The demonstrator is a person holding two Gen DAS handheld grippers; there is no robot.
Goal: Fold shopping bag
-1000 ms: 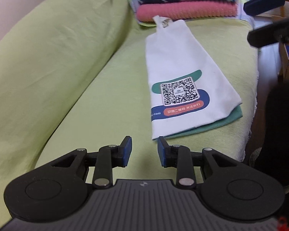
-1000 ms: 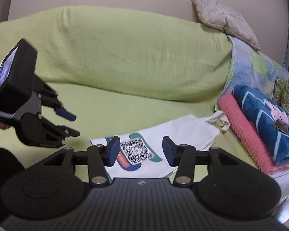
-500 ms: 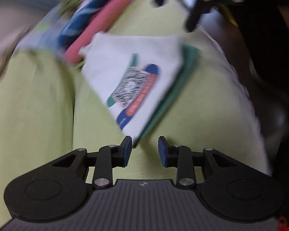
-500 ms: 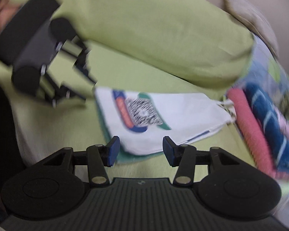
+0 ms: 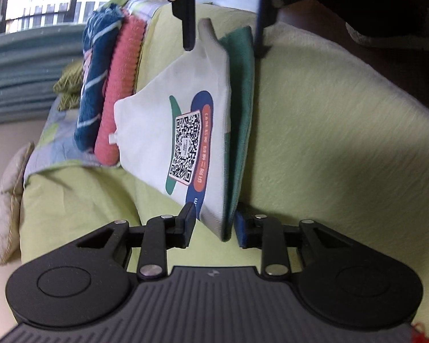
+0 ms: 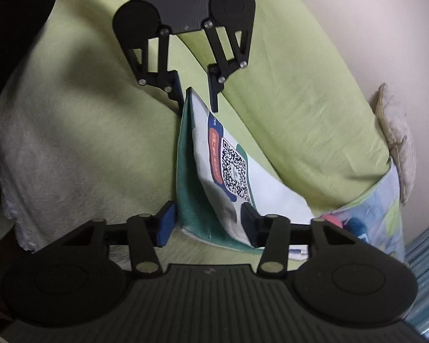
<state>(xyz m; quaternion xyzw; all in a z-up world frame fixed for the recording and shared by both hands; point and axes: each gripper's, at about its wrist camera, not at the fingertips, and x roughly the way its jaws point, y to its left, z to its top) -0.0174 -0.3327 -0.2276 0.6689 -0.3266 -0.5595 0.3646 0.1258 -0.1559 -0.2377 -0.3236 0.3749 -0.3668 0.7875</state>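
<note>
A white cloth shopping bag (image 5: 157, 131) with a QR-code print and a green under layer lies flat on the lime-green sofa seat (image 5: 314, 143). My left gripper (image 5: 216, 224), rolled on its side, straddles one corner of the bag's printed end. Its jaws are closing, and the pads do not press on the cloth. My right gripper (image 6: 208, 224) straddles the other corner of the same end of the bag (image 6: 271, 188), closing too, with gaps beside both pads. Each view shows the other gripper opposite: the right gripper (image 5: 224, 38) and the left gripper (image 6: 197, 100).
Folded pink (image 5: 120, 85) and blue (image 5: 94, 71) towels are stacked at the bag's far end, on a patchwork cover. The sofa backrest (image 6: 300, 100) rises behind the seat, with a beige cushion (image 6: 394, 131) on top. A pale fringed cover (image 6: 57, 157) drapes the front edge.
Both grippers have come down from above the sofa and rolled onto their sides. Each now has a corner of the bag between its fingers. The bag has not moved.
</note>
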